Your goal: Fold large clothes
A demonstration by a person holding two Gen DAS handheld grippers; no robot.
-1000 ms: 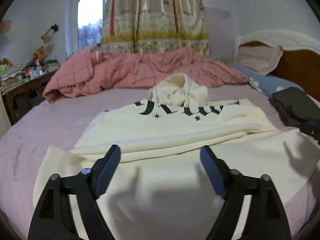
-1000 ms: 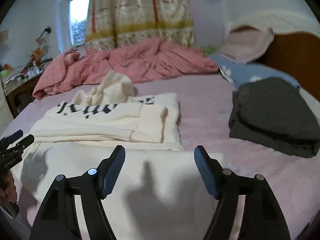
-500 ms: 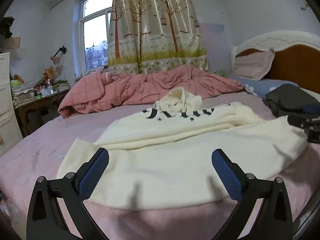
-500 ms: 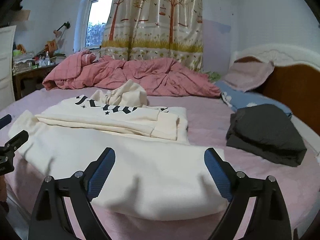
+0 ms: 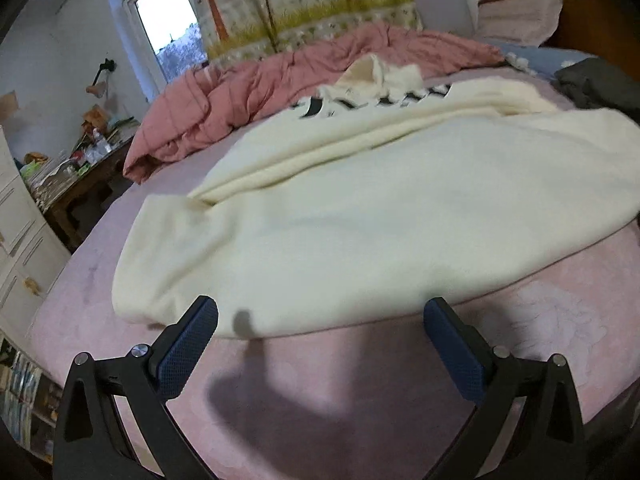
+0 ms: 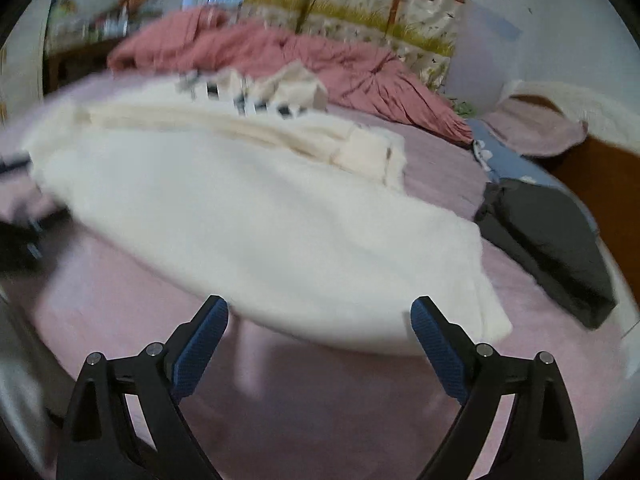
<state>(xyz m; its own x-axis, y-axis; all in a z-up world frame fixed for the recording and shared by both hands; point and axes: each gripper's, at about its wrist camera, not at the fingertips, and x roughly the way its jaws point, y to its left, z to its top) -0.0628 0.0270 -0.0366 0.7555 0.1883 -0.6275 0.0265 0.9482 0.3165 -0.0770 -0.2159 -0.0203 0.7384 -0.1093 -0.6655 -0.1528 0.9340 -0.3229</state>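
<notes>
1. My left gripper (image 5: 318, 316) stands wide open with nothing between its blue pads (image 5: 188, 354); it hangs over the pink bed sheet (image 5: 360, 392), just short of the near hem of the garment.
2. My right gripper (image 6: 320, 318) is also wide open and empty, its jaws framing the same near hem from above the sheet.
3. The cream hoodie (image 5: 380, 208) lies flat across the middle of the bed, sleeves folded in over the body, black lettering (image 5: 316, 106) and the hood (image 5: 376, 74) at its far end.
4. Beyond it, a rumpled pink quilt (image 5: 248, 96) is heaped along the far side under a patterned curtain (image 5: 304, 4).
5. A folded dark grey garment (image 6: 548, 236) sits to the right of the hoodie, apart from it.
6. A cluttered wooden table (image 5: 76, 172) stands off the bed's left side; the right wrist view is blurred.
</notes>
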